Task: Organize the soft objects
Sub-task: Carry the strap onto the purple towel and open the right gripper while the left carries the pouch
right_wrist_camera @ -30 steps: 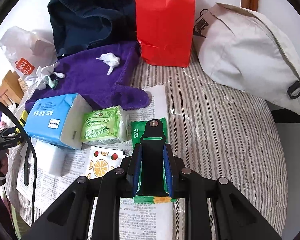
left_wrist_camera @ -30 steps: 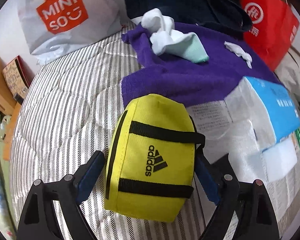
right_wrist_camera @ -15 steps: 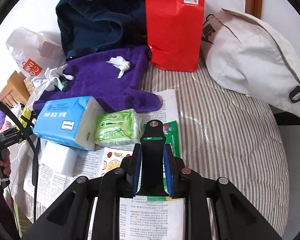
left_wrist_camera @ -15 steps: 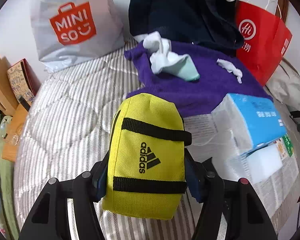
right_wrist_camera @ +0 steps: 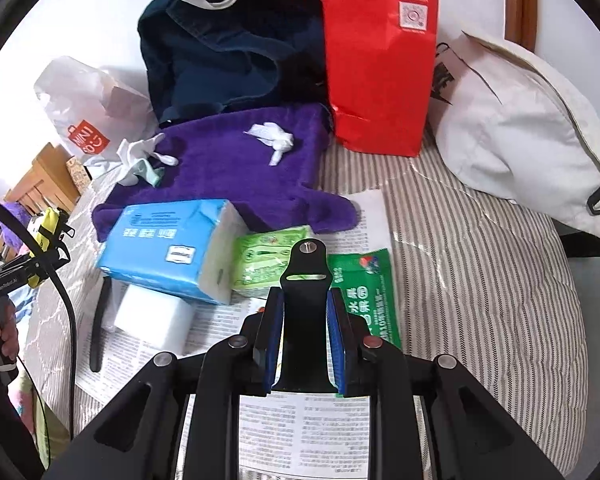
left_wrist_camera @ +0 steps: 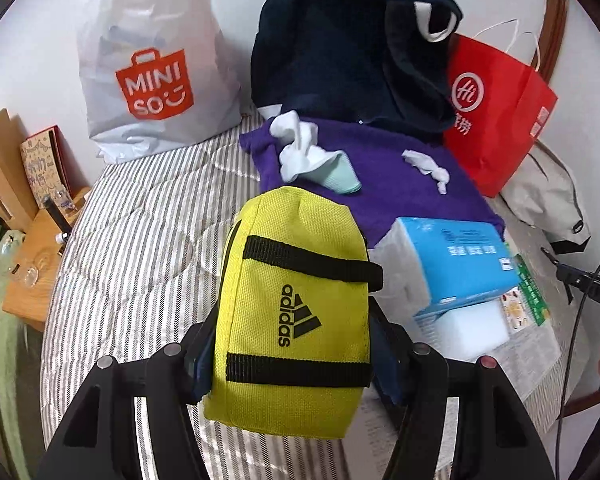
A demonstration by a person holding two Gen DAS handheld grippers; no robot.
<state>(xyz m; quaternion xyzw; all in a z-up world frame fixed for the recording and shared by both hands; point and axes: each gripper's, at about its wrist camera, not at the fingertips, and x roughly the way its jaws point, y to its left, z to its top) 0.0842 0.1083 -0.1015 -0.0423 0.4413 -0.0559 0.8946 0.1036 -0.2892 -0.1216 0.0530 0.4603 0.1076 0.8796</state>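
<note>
Crowding the far side of the striped bedcover [left_wrist_camera: 140, 248] are a white MINISO bag [left_wrist_camera: 152, 80], a dark navy garment [left_wrist_camera: 352, 56] slumped against the wall and a red paper bag [left_wrist_camera: 496, 116] standing upright; what any of the bags hold cannot be seen. A purple towel [left_wrist_camera: 384, 184] is spread in front of the navy garment, with a white-and-mint sock [left_wrist_camera: 320, 160] and a small knotted white cloth [left_wrist_camera: 428, 164] lying on it. Just right of the towel's near edge a blue tissue pack [left_wrist_camera: 460, 264] leans on a white foam block [left_wrist_camera: 472, 328], both on a sheet of newspaper [right_wrist_camera: 300, 412], and a green tissue packet [right_wrist_camera: 268, 256] and a flat green wipes pack [right_wrist_camera: 368, 288] lie beside them. A cream canvas bag [right_wrist_camera: 520, 132] rests to the right of the red bag. The left gripper [left_wrist_camera: 292, 356] has its pads pressed on both sides of the yellow pouch [left_wrist_camera: 296, 308], which it holds upright, clear of the bedcover, in front of the towel and the tissue pack. The right gripper [right_wrist_camera: 306, 332] is clamped on a black strap [right_wrist_camera: 306, 312] with a slot and a metal stud at its tip, held above the newspaper and hiding part of the green packets. Another black strap [right_wrist_camera: 98, 320] lies flat at the newspaper's left edge.
</note>
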